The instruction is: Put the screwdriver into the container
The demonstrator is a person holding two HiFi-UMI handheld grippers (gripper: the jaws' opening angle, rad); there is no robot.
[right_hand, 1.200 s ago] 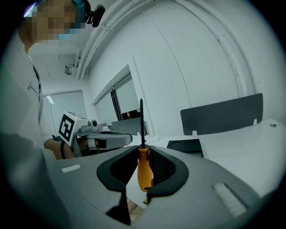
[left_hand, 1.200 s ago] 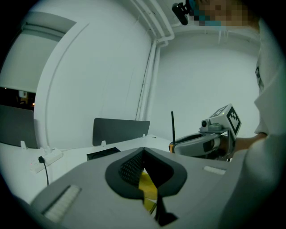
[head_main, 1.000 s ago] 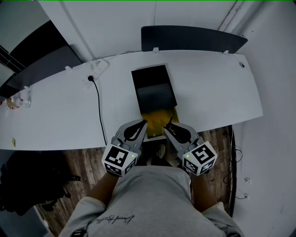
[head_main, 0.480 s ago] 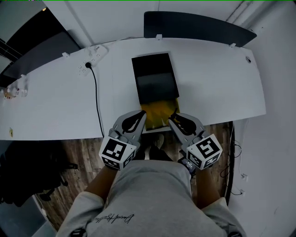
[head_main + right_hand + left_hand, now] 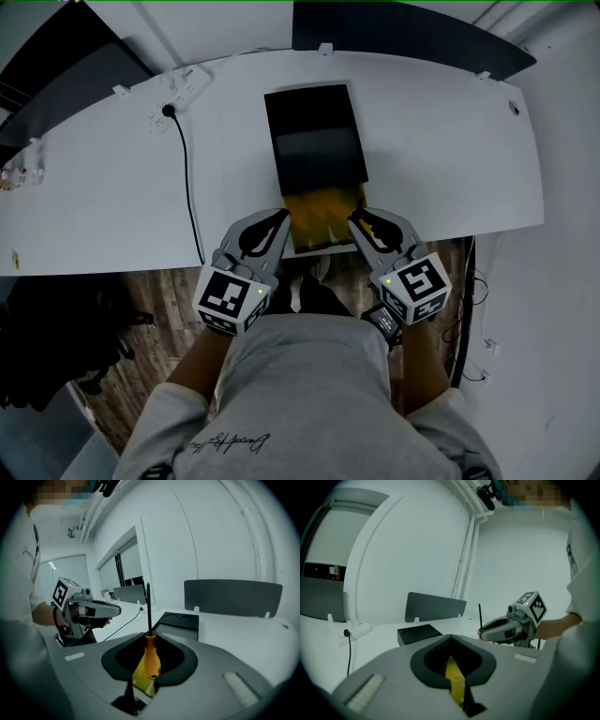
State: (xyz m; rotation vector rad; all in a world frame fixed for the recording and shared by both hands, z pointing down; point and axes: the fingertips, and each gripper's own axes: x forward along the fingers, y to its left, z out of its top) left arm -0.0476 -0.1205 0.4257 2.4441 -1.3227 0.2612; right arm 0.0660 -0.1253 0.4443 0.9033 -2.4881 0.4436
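The fingers of the right gripper (image 5: 364, 225) are clamping the screwdriver (image 5: 150, 660) by its orange handle, shaft upright, just short of the container's (image 5: 314, 141) near end. The left gripper (image 5: 272, 227) is hanging slightly open, empty. If tilted late, the long shaft is risking catching the container's rim and twisting loose.

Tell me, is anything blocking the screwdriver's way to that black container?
Nothing visible does. The screwdriver, upright in the right gripper, faces the container directly; the left gripper is off to one side.

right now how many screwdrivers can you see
1: the screwdriver stands upright in the right gripper, orange handle between its jaws. The dark container could hide more.
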